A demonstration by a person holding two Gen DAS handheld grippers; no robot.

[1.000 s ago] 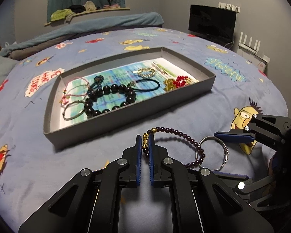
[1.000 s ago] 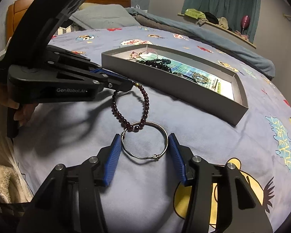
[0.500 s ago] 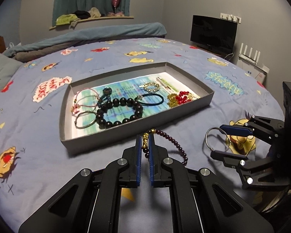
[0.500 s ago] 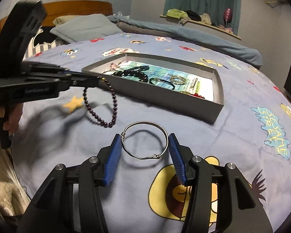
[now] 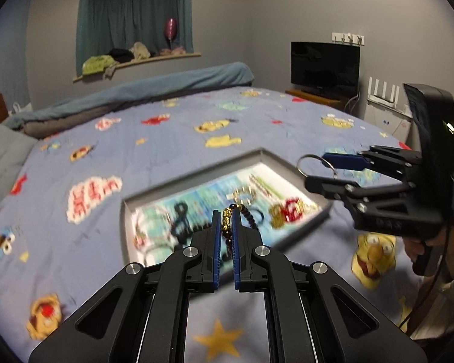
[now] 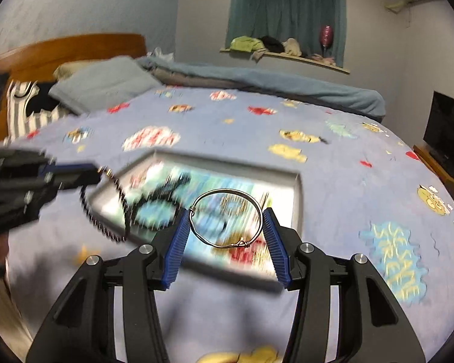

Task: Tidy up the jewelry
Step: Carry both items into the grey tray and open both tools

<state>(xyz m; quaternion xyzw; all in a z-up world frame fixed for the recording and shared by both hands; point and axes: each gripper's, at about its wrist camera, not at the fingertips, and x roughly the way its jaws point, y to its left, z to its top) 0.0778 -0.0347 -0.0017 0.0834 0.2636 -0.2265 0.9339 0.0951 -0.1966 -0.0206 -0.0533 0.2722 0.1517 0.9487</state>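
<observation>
My left gripper (image 5: 226, 222) is shut on a dark red bead bracelet (image 5: 247, 215) at its gold charm, and the strand hangs below the pads. In the right wrist view that left gripper (image 6: 89, 175) comes in from the left with the bead bracelet (image 6: 112, 211) dangling. My right gripper (image 6: 225, 220) is shut on a silver wire bangle (image 6: 227, 193), pinched across its width. From the left wrist view the right gripper (image 5: 320, 168) with the bangle (image 5: 307, 160) hovers over the right end of the grey tray (image 5: 275, 158). Both grippers are lifted above the tray (image 6: 296, 193), which holds several jewelry pieces, blurred.
The tray lies on a bed with a blue cartoon-print sheet (image 5: 136, 157). A rolled blue blanket (image 5: 136, 90) and pillows (image 6: 100, 84) lie at the far side. A wooden headboard (image 6: 66, 48) stands left, a television (image 5: 324, 66) right. A hand (image 5: 414, 245) holds the right gripper.
Both grippers rose off the bed with their pieces and moved over the tray. The bead bracelet and bangle, once touching on the sheet, now hang apart in the air.
</observation>
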